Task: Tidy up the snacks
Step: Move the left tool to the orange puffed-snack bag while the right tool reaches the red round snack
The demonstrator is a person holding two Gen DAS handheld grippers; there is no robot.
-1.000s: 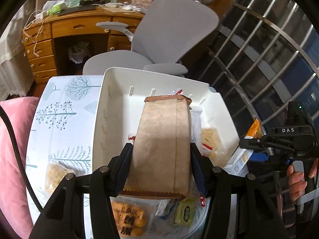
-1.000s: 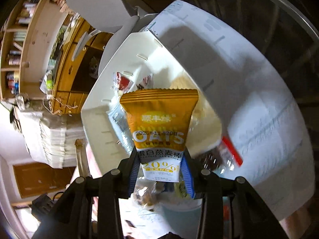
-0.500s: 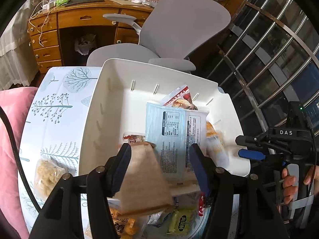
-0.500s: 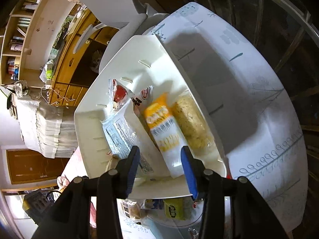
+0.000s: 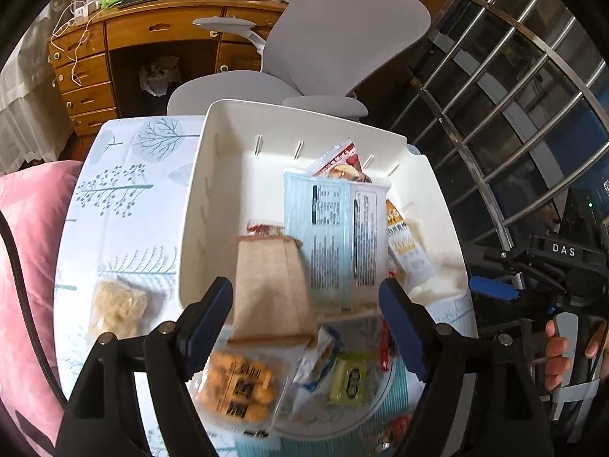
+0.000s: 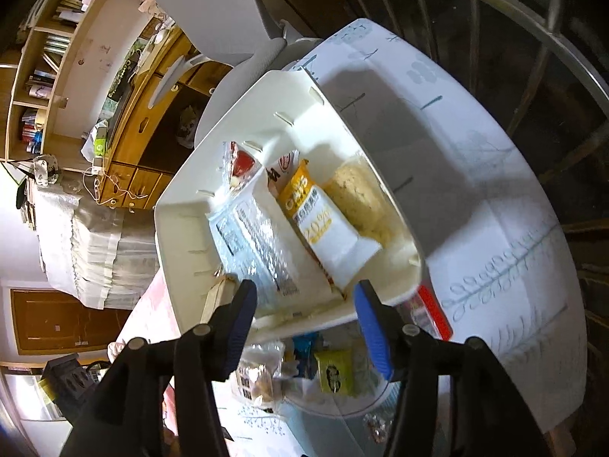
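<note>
I am looking down along my left gripper point(image 5: 306, 301), and its jaws are opening – the brown paper packet point(image 5: 271, 289) is standing between the two blue pads, but they are not pressing it. The packet is leaning over the near wall of the white bin point(image 5: 213, 175), its lower edge hanging outside. Under it, on the round plate point(image 5: 365, 415) nearest to me, a pack of orange snacks point(image 5: 238, 386) and a small green sachet point(image 5: 350, 377) are lying. To the left of the bin, a clear pack of pale puffed snack point(image 5: 116, 306) is lying on the tree-print tablecloth point(image 5: 118, 198).

My right gripper point(image 6: 304, 314) is also opening, and nothing is between its pads. It is hanging over the near edge of the same bin. Inside the bin, a light blue packet point(image 5: 331, 228) is lying in the middle, the orange-and-white oat bar point(image 6: 323, 217) is lying just beside it, and a pale crumbly pack point(image 6: 361, 198) is resting against the right wall. A red-and-white packet point(image 5: 340, 162) is leaning at the far wall.

Behind the table – a grey office chair point(image 5: 342, 34) and a wooden desk point(image 5: 152, 34) are standing.
</note>
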